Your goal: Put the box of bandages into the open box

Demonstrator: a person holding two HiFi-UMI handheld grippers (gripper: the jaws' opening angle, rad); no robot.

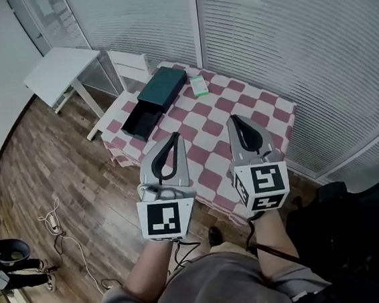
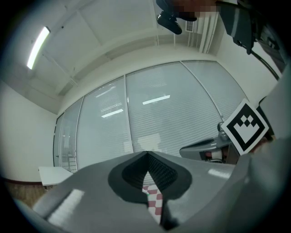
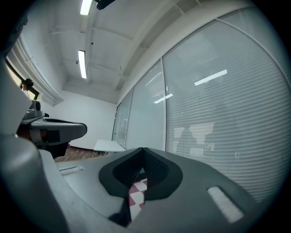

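Note:
The small green box of bandages (image 1: 198, 86) lies at the far edge of the red-and-white checkered table (image 1: 252, 107). Left of it sits the dark teal open box (image 1: 163, 88), its black drawer (image 1: 141, 122) pulled out toward the table's left edge. My left gripper (image 1: 174, 137) and right gripper (image 1: 234, 119) hover side by side over the table's near part, well short of both boxes. Each is shut with nothing held. In the gripper views the left gripper (image 2: 148, 154) and right gripper (image 3: 143, 150) point up at the blinds, with only a sliver of cloth (image 2: 152, 198) showing below.
A white side table (image 1: 60, 70) and a white chair (image 1: 130, 69) stand beyond the table's left end. Glass walls with blinds (image 1: 284, 30) close the far side. Cables (image 1: 56, 225) lie on the wood floor at left. A black seat (image 1: 359, 230) is at my right.

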